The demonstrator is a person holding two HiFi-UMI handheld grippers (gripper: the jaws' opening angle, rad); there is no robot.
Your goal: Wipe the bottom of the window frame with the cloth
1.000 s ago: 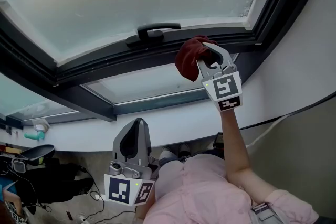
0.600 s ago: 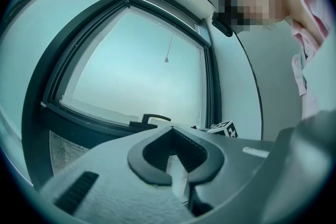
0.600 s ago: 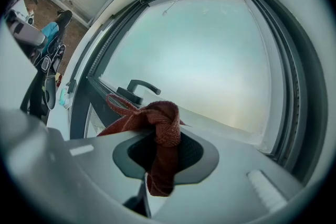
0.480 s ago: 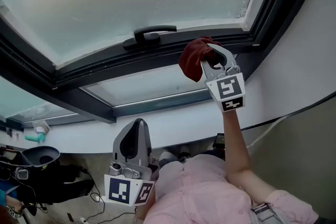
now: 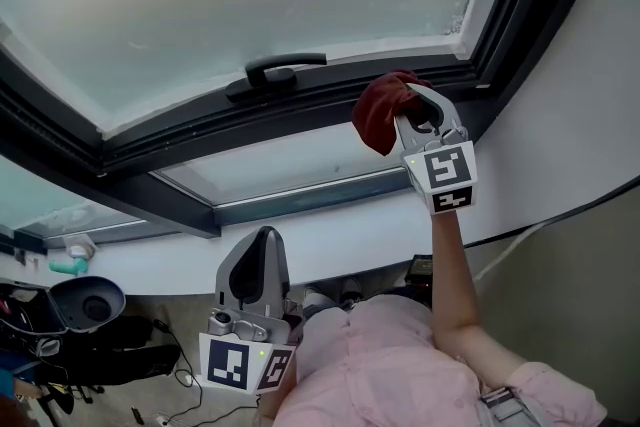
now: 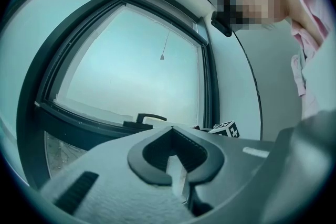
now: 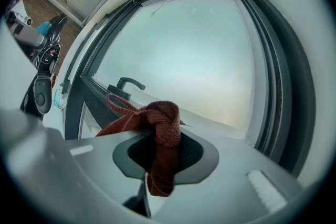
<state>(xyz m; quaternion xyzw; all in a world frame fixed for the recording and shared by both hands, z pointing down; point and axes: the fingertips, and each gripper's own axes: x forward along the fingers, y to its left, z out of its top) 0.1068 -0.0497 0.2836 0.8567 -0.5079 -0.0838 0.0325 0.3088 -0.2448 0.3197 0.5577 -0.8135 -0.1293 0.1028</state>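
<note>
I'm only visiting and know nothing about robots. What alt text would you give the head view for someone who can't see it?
A person's raised right gripper clamps a dark red cloth against the dark bottom of the window frame, to the right of the black handle. The left gripper hangs low beside the person's pink shirt, shut and empty.

Body inspected. My left gripper [image 5: 264, 237] and right gripper [image 5: 418, 105] are grey moulded shells, and their jaws are lined dark. Each carries a white marker cube [image 5: 447, 177] printed with black squares. I wear a pale pink shirt [image 5: 385, 355] with a cuffed sleeve [image 5: 542, 387].
</note>
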